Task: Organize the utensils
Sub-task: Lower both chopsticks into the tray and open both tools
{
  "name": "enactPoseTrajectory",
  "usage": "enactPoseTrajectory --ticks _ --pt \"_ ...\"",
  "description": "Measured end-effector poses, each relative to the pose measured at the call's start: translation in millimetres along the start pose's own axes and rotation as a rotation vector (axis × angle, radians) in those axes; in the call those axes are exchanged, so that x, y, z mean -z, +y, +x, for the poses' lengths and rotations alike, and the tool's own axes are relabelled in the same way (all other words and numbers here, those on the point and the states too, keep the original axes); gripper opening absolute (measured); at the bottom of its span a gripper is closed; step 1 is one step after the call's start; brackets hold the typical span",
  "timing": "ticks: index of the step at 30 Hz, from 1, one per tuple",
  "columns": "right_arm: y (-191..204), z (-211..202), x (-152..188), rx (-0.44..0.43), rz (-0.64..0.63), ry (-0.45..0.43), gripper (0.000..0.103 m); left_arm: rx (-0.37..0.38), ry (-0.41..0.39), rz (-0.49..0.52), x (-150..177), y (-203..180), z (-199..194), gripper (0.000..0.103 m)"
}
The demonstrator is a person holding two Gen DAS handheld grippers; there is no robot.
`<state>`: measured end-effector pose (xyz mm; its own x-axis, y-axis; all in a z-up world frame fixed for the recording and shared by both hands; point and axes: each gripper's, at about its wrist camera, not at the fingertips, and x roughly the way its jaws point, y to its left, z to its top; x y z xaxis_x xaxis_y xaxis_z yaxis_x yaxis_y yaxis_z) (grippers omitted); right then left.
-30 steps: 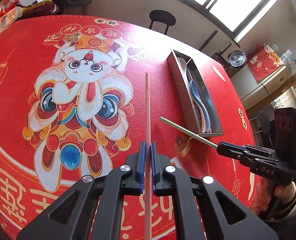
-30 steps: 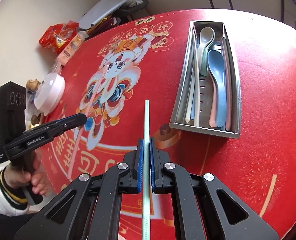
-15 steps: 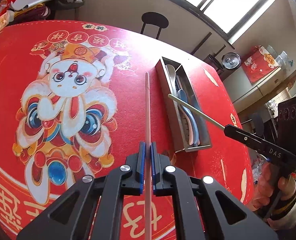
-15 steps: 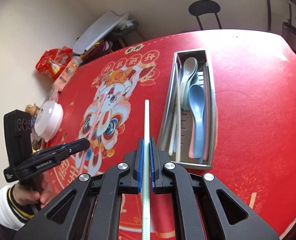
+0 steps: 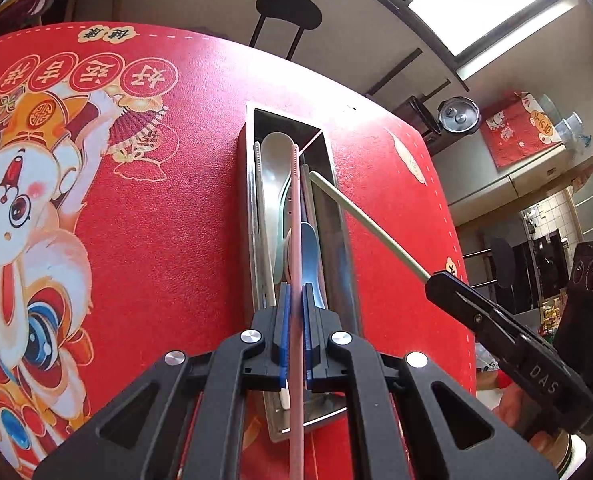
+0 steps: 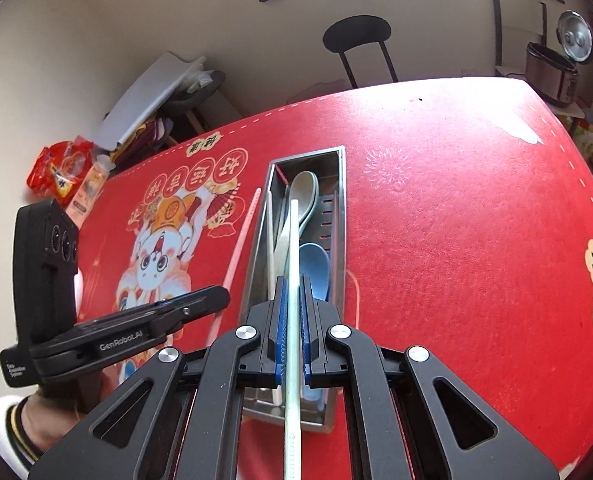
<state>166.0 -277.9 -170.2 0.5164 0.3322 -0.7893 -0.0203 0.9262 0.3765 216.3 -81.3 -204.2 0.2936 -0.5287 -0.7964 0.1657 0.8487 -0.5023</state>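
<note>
Swinging in over the metal tray point(image 5: 252, 216), both chopsticks now hang above it — a second ago they were still out over the red tablecloth point(image 5: 168, 220). The left gripper point(image 5: 294, 328) clamps the pink chopstick point(image 5: 295, 216); the right gripper point(image 6: 292, 328) clamps the green chopstick point(image 6: 293, 248). Release looks close (the tray already holds spoons point(image 6: 314, 268) and chopsticks).
</note>
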Motion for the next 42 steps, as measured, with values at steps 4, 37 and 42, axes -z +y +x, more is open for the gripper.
enactPoseTrajectory --ticks 4,37,42 --pt "-8.8 11.9 -4.3 0.01 0.013 0.013 0.006 -0.05 0.002 -0.044 -6.2 3.6 21.7 0.006" --pt "-1.9 70.8 -10.6 0.134 0.168 0.181 0.008 -0.227 -0.136 0.117 -29.6 21.0 -38.0 0.051" --pt "3.4 38.6 -14.9 0.179 0.129 0.12 0.008 -0.253 -0.173 0.176 -27.9 15.9 -63.0 0.069"
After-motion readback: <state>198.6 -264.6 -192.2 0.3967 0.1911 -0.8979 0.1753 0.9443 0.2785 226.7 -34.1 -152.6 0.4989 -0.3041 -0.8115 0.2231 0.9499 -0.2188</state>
